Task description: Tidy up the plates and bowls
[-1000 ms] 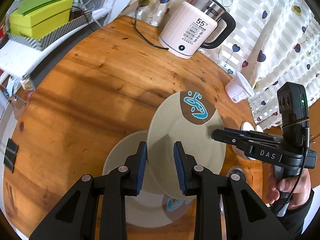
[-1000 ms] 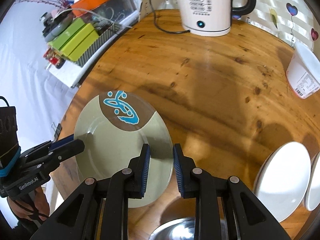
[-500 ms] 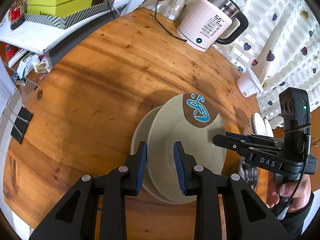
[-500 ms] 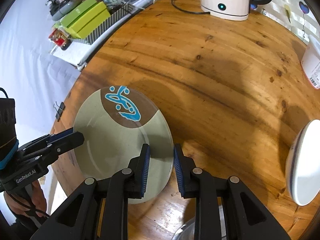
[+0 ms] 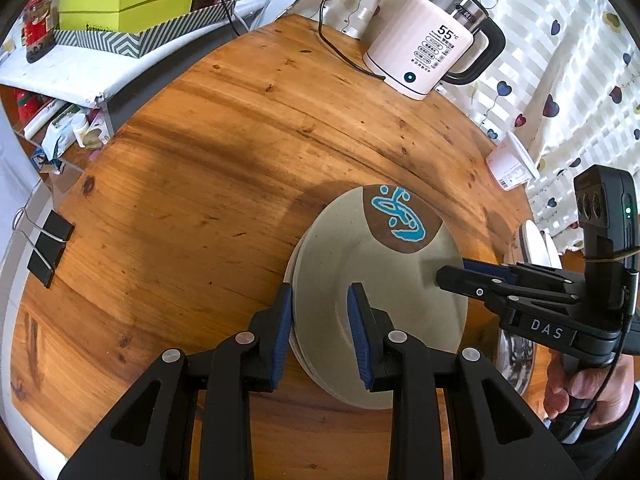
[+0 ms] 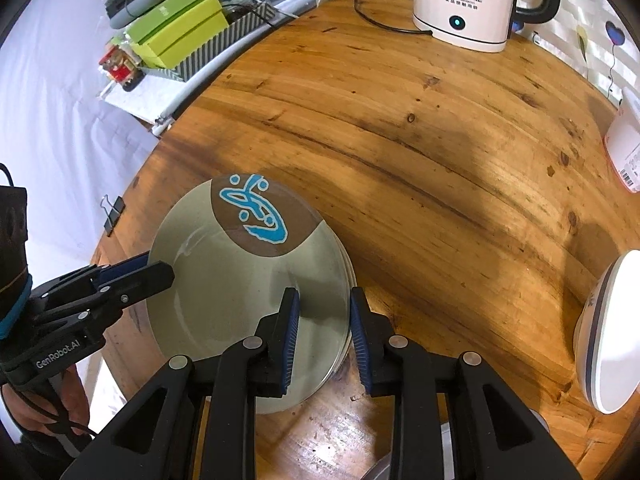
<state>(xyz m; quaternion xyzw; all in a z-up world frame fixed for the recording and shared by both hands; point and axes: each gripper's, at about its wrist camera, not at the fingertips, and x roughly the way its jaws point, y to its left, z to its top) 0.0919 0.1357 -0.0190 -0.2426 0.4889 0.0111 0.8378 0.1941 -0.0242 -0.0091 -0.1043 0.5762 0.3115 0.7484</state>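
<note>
1. Plates: in the left wrist view, two round beige plates are stacked at lower centre-right on the wooden table [image 5: 224, 184]. The top plate [image 5: 384, 280] is smooth and glossy, with a brown patch bearing a blue squiggle; only the left edge of the lower plate [image 5: 291, 276] shows.
2. Same view: the left gripper [image 5: 320, 332], black with two ribbed blue pads, straddles the top plate's left rim, one pad outside the rim and one over the plate. Whether the pads press on it I cannot tell.
3. Same view: the right gripper [image 5: 450, 274] reaches in from the right, its tips at the top plate's right rim.
4. Same view: one glossy pink kettle [image 5: 428, 56] with a black handle stands at upper right, one white tub [image 5: 510, 162] at the right edge, and two black binder clips [image 5: 48, 246] at the left edge.
5. Right wrist view: the top plate [image 6: 224, 292] lies at lower left, with stacked rims showing on its right.
6. Same view: the right gripper [image 6: 323, 334] straddles the right rim and its jaws are opening; both pads stand clear of the rim.
7. Same view: the left gripper [image 6: 160, 272] holds the left rim between its tips.
8. Same view: one smooth white bowl [image 6: 612, 332], seen edge-on, sits at right.
</note>
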